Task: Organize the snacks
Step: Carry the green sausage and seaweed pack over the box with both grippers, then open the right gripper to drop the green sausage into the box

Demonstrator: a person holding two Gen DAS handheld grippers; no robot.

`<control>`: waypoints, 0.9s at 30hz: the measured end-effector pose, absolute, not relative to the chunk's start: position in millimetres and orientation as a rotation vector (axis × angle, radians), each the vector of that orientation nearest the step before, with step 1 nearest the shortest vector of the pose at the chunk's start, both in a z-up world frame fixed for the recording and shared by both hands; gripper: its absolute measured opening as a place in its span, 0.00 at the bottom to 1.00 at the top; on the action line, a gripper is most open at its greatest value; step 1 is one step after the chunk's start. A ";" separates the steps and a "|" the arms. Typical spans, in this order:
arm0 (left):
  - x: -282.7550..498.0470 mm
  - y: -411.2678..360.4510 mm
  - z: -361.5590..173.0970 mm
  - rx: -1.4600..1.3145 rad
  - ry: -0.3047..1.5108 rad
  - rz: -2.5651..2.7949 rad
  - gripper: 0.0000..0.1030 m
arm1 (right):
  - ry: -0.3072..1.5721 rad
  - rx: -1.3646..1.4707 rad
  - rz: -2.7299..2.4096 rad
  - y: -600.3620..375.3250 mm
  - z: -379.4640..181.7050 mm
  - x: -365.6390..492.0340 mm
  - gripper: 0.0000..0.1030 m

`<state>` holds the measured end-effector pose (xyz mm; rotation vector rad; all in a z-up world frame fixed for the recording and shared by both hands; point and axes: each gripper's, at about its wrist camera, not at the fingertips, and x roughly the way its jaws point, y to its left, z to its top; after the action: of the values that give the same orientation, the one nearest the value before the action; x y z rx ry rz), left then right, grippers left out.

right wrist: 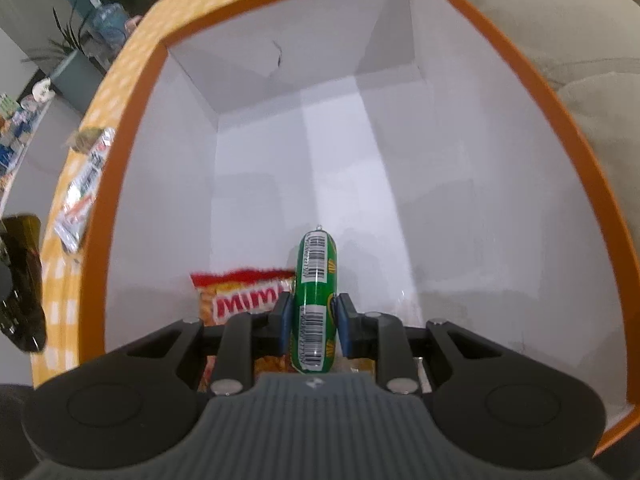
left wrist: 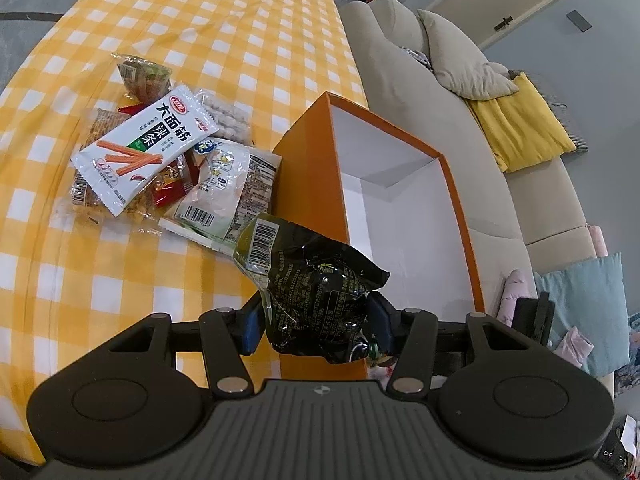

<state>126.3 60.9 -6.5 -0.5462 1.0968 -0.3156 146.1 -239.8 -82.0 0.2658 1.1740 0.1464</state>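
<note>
My left gripper [left wrist: 316, 320] is shut on a crumpled dark green snack packet [left wrist: 312, 288], held over the near corner of the orange box [left wrist: 304, 136]. A pile of snack packets [left wrist: 160, 152] lies on the yellow checked tablecloth to the left of the box, topped by a white packet with orange sticks [left wrist: 140, 148]. My right gripper [right wrist: 314, 320] is down inside the orange box [right wrist: 132, 128], shut on a green sausage stick [right wrist: 314, 300] that stands between its blue pads. A red and yellow packet [right wrist: 244, 296] lies on the box floor just left of it.
The orange box sits at the table's right edge, next to a beige sofa [left wrist: 420, 80] with a yellow cushion [left wrist: 520, 124] and a light blue cushion [left wrist: 584, 304]. The checked tablecloth [left wrist: 200, 20] stretches far behind the pile. Beyond the box's left wall, packets [right wrist: 84, 188] show in the right wrist view.
</note>
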 end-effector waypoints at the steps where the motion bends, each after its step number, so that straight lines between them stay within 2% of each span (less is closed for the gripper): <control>1: 125.8 61.5 -6.4 -0.546 1.097 -0.314 0.59 | 1.190 0.253 0.145 -239.1 -83.9 144.3 0.20; 9: 125.2 60.6 -2.8 -0.534 1.090 -0.308 0.59 | 1.233 0.221 0.164 -240.3 -83.0 137.7 0.22; 10: 124.9 59.8 -2.0 -0.530 1.089 -0.309 0.59 | 1.234 0.213 0.166 -239.9 -82.0 137.0 0.26; 12: 124.1 57.8 0.0 -0.521 1.088 -0.311 0.59 | 1.223 0.231 0.169 -241.5 -78.2 135.5 0.56; 13: 123.3 56.8 1.0 -0.516 1.087 -0.312 0.59 | 1.211 0.239 0.175 -242.5 -74.9 134.4 0.58; 18: 118.6 47.0 11.1 -0.488 1.074 -0.327 0.59 | 1.095 0.229 0.203 -246.2 -48.3 127.6 0.59; 20: 116.1 41.1 16.1 -0.476 1.066 -0.339 0.59 | 1.035 0.263 0.204 -254.5 -35.1 122.8 0.63; 27: 118.0 12.3 22.0 -0.465 1.073 -0.401 0.59 | 0.817 0.268 0.183 -292.9 2.2 104.8 0.67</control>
<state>118.0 12.3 22.0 -0.4646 1.0730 -0.4006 104.8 -292.9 2.2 0.2678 0.8169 0.1826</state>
